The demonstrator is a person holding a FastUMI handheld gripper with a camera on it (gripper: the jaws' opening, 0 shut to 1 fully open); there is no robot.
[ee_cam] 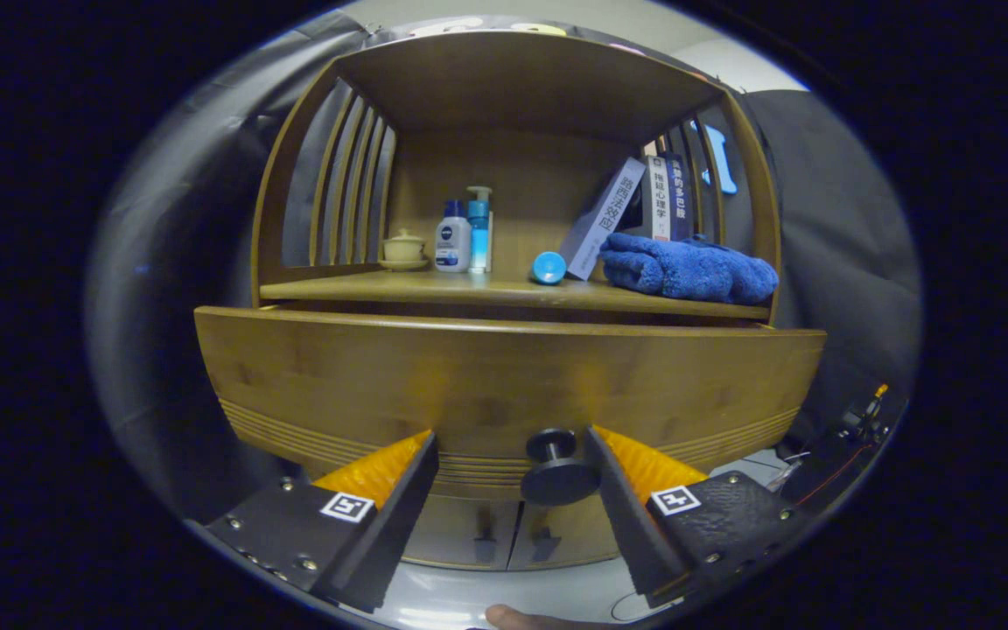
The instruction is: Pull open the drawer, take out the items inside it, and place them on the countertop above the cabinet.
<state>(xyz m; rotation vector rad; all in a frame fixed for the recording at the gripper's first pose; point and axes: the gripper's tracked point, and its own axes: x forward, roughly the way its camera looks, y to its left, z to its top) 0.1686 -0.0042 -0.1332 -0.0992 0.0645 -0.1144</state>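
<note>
Tool spread wide, fingers apart, gripping nothing. Dark round knob of the drawer seen between the two fingers, much nearer the right one, maybe just touching its inner face; contact hard to tell; well clear of the left finger. Drawer front broad and wooden, with grooved lines along its lower edge, standing a little forward of the cabinet, a thin dark gap along its top; contents hidden. Above it, the wooden table of the cabinet, under a slatted-sided hutch. On that surface, from left: small lidded cream cup on a saucer, white bottle with a blue cap, blue pump bottle, small blue round object, leaning books, and a folded blue towel in front of the books. Below the drawer, two cabinet doors with small handles. Bit of a fingertip below the fingers.
</note>
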